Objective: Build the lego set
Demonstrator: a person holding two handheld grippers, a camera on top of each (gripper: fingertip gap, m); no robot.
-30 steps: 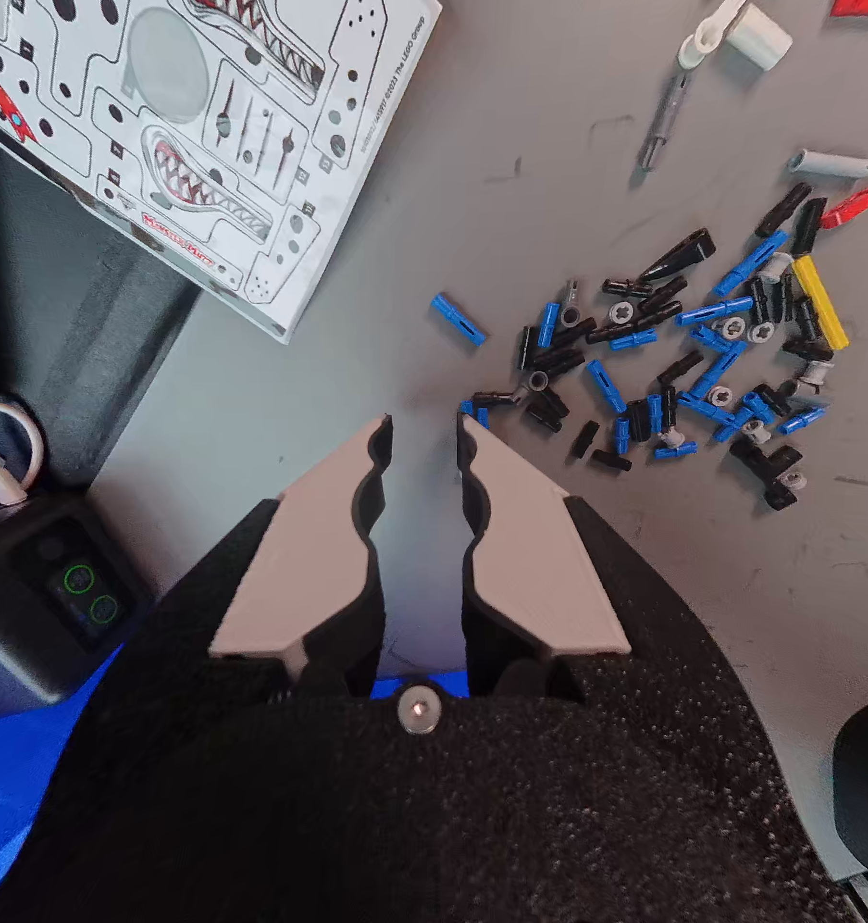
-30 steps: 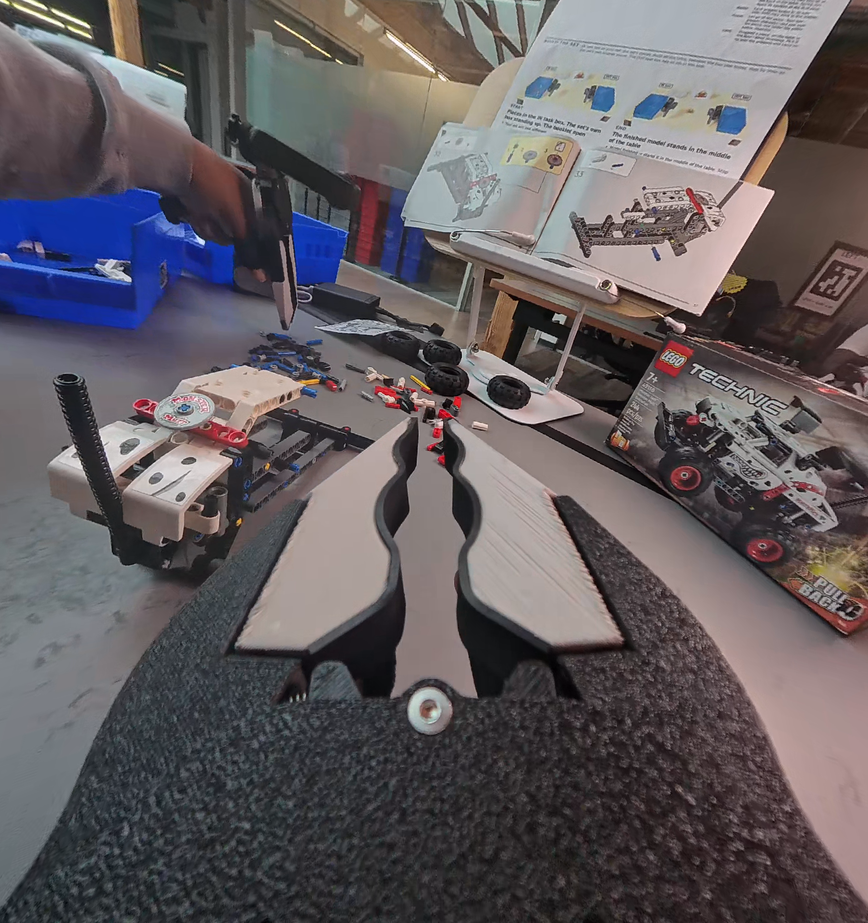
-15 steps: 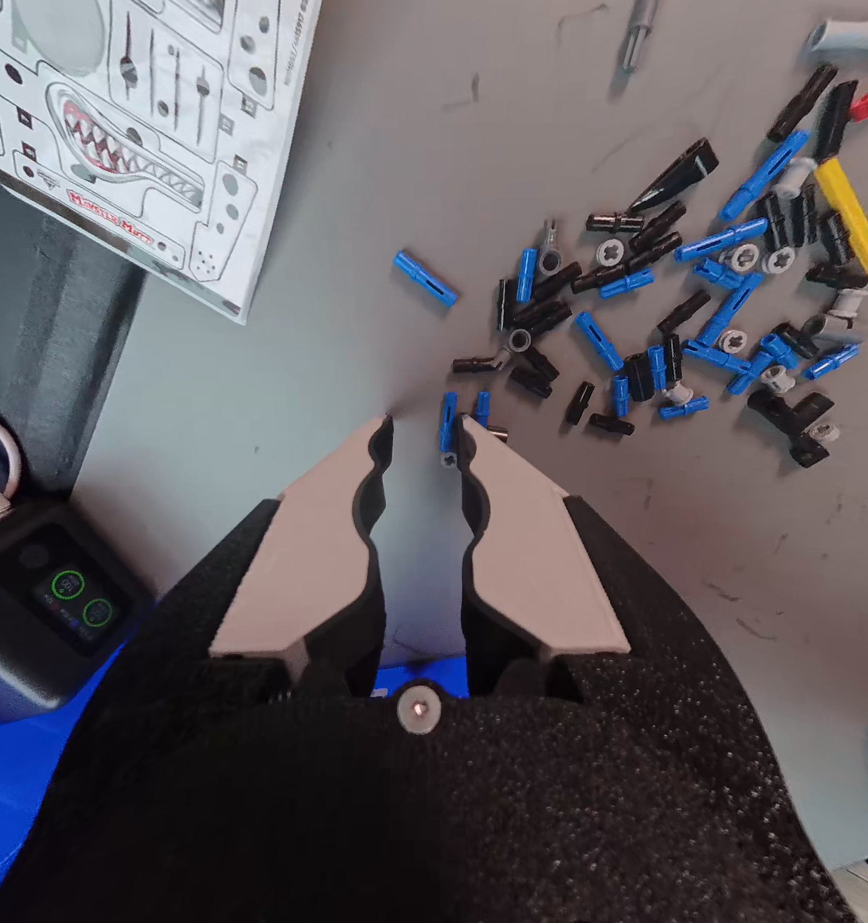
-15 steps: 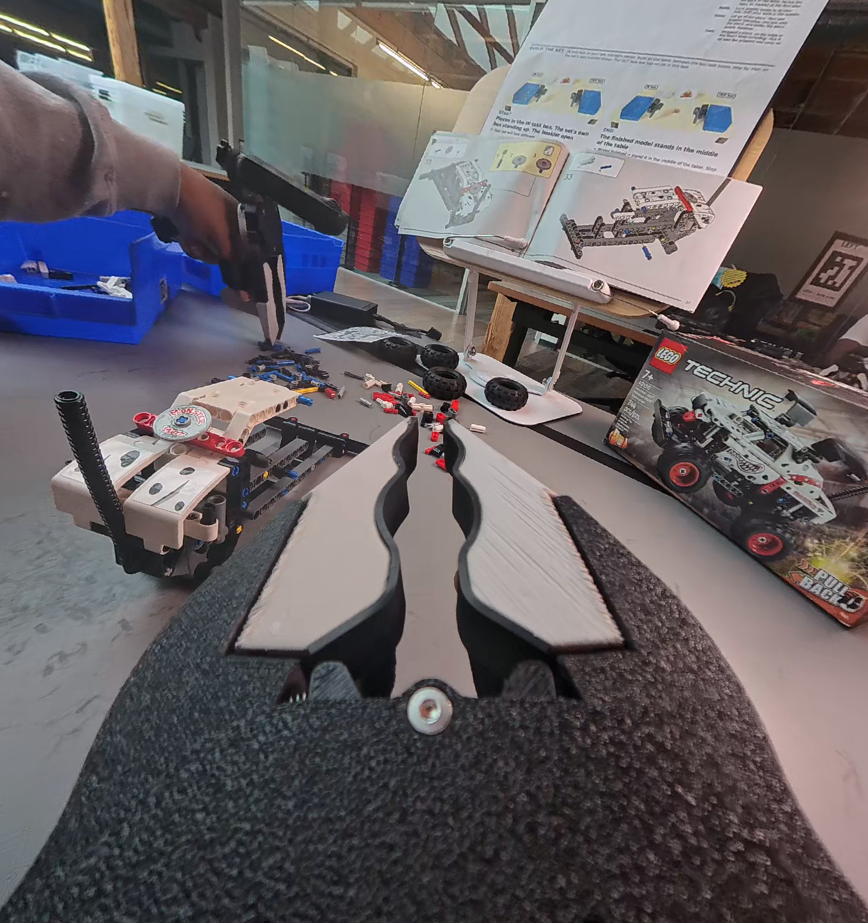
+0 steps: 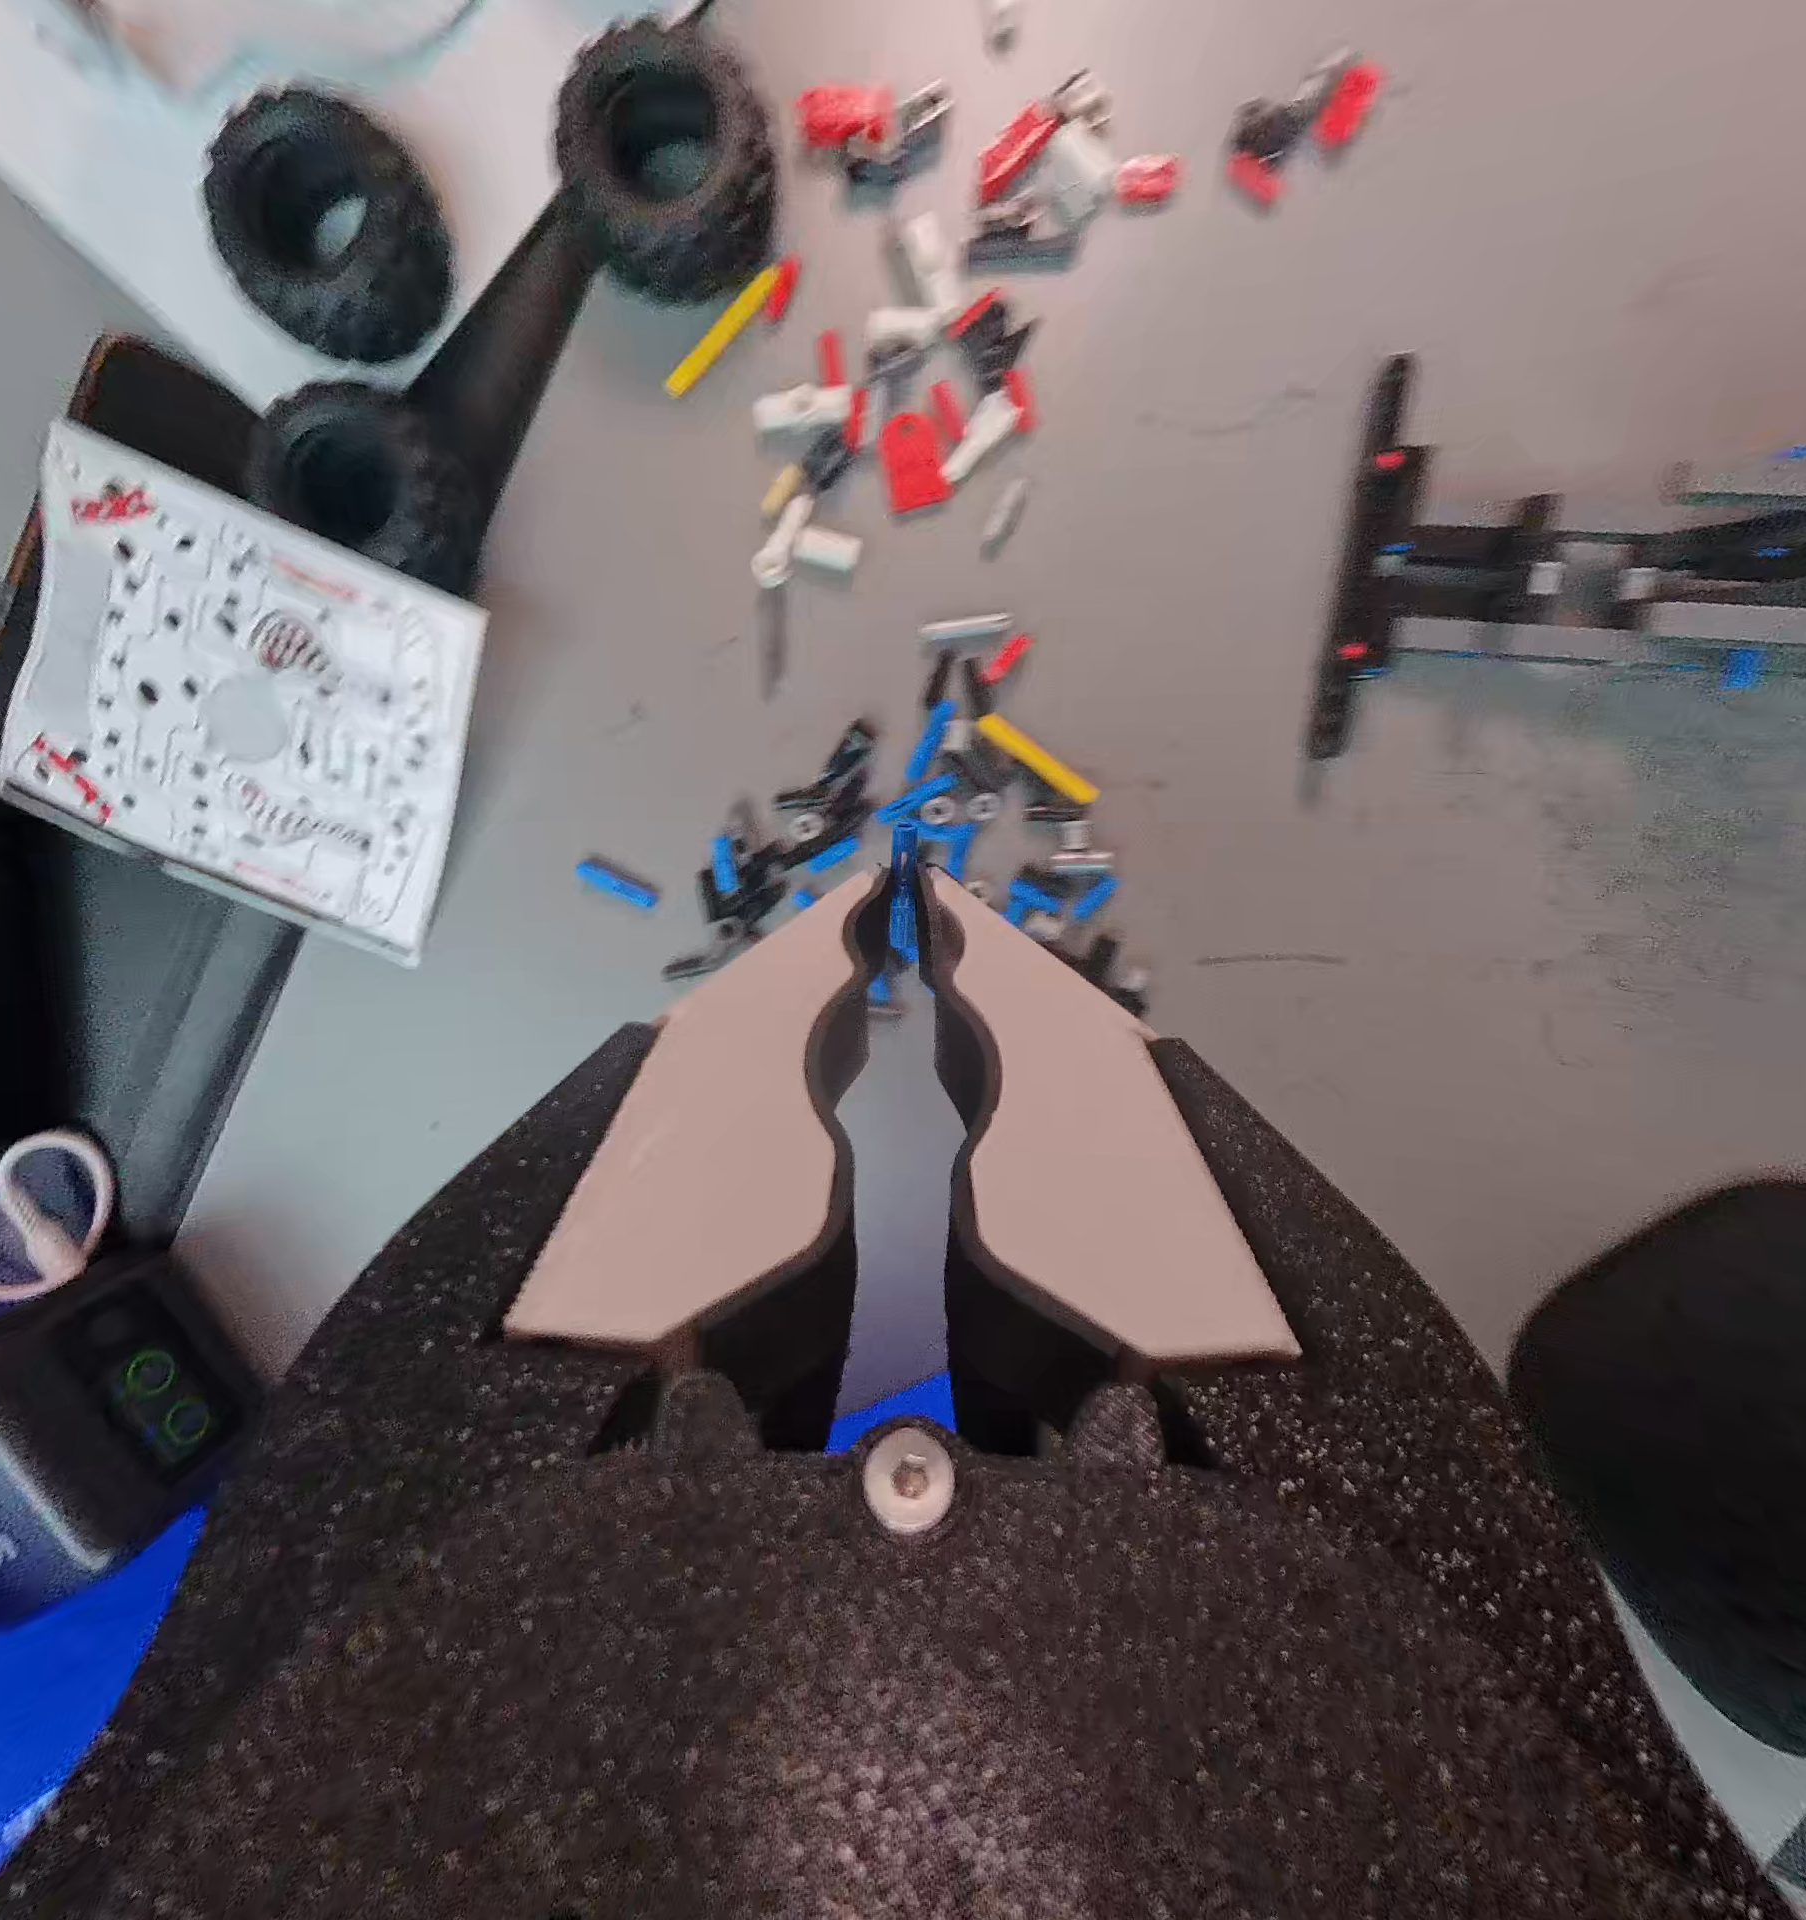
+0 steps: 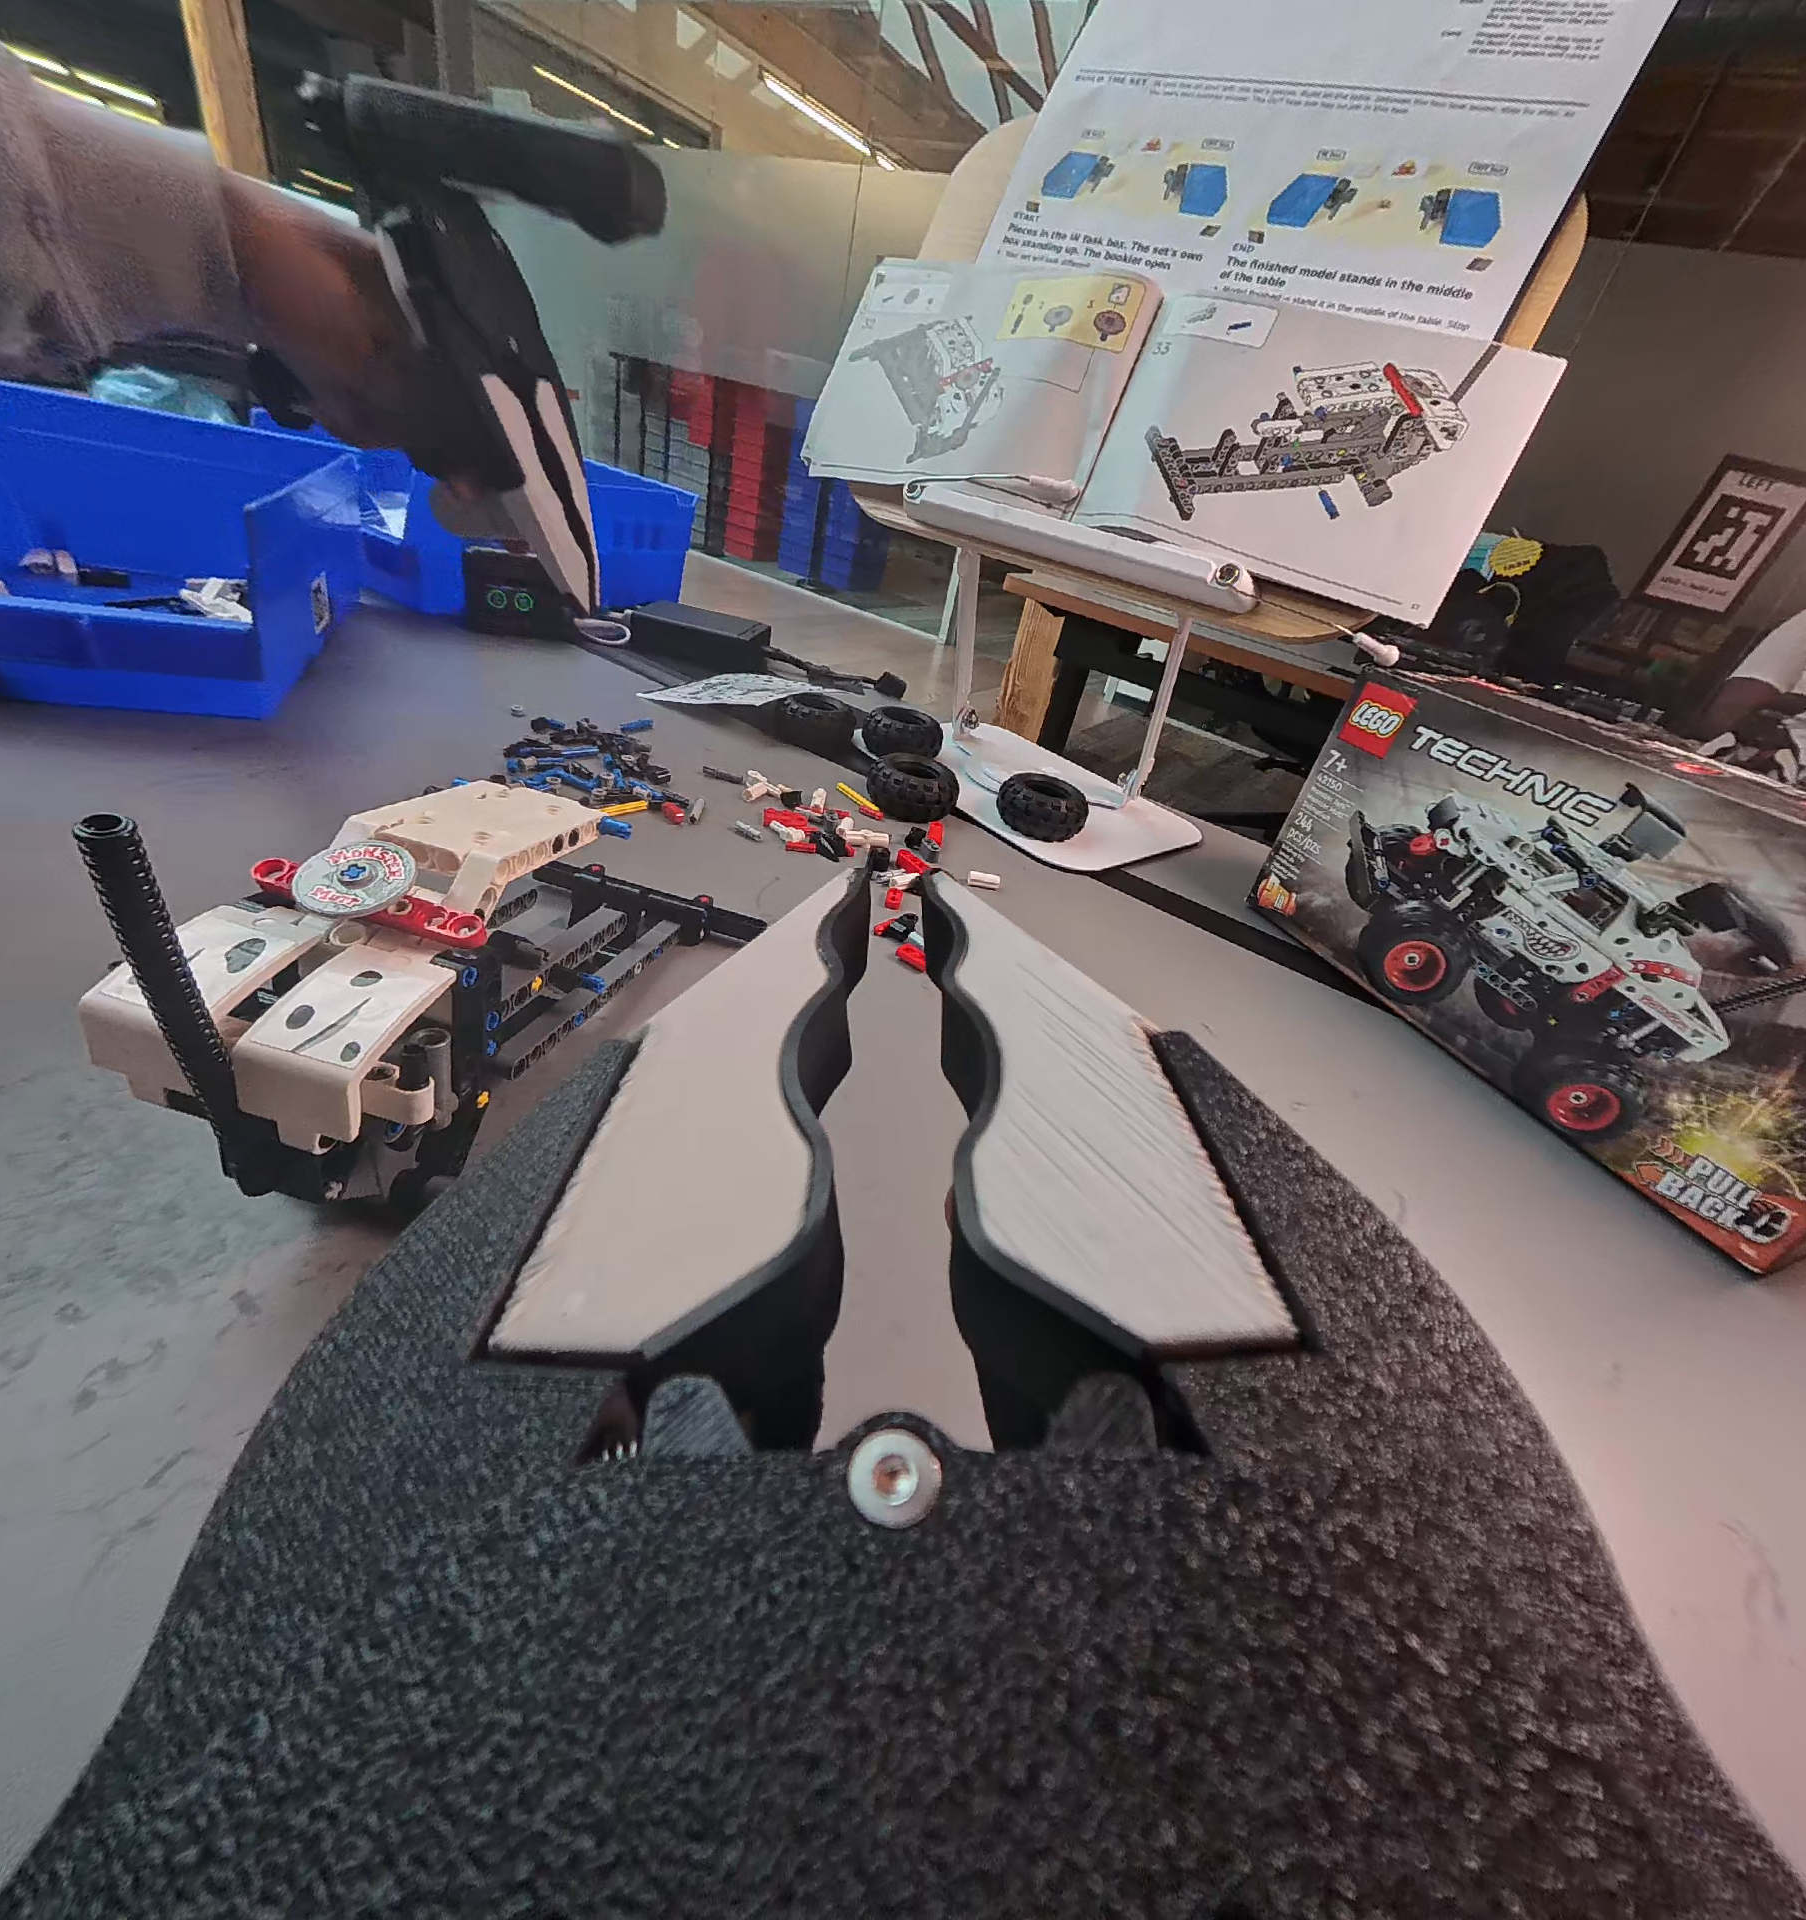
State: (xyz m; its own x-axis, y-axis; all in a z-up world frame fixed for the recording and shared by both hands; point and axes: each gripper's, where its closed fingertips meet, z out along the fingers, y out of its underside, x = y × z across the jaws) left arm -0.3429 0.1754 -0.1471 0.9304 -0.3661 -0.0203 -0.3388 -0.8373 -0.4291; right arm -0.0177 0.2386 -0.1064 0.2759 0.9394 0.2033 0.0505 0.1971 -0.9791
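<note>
1. My left gripper (image 5: pixel 905 902) is clenched on a small blue pin (image 5: pixel 901 894), pinched upright at the very tips of the jaws and held above the pile of blue and black pins (image 5: pixel 878 821) on the bench (image 5: pixel 1501 1039).
2. My right gripper (image 6: pixel 894 904) holds nothing; its jaws stand slightly apart, low over the bench and pointing toward the scattered red and white pieces (image 6: pixel 837 821).
3. The half-built truck (image 6: pixel 359 966) sits on the bench to the left in the right wrist view, its black frame reaching toward the loose parts; the instruction booklet (image 6: pixel 1138 416) is propped on a stand behind the four tyres (image 6: pixel 914 784).
4. The grip looks thin to me: only the tips hold the pin, so a sideways knock could twist it or flick it back into the pile.
5. The left wrist view is blurred, so I cannot tell how squarely the pin sits.
6. If it is tilted, pushing it into a frame hole may jam it or shove the unbraced truck along the bench.
</note>
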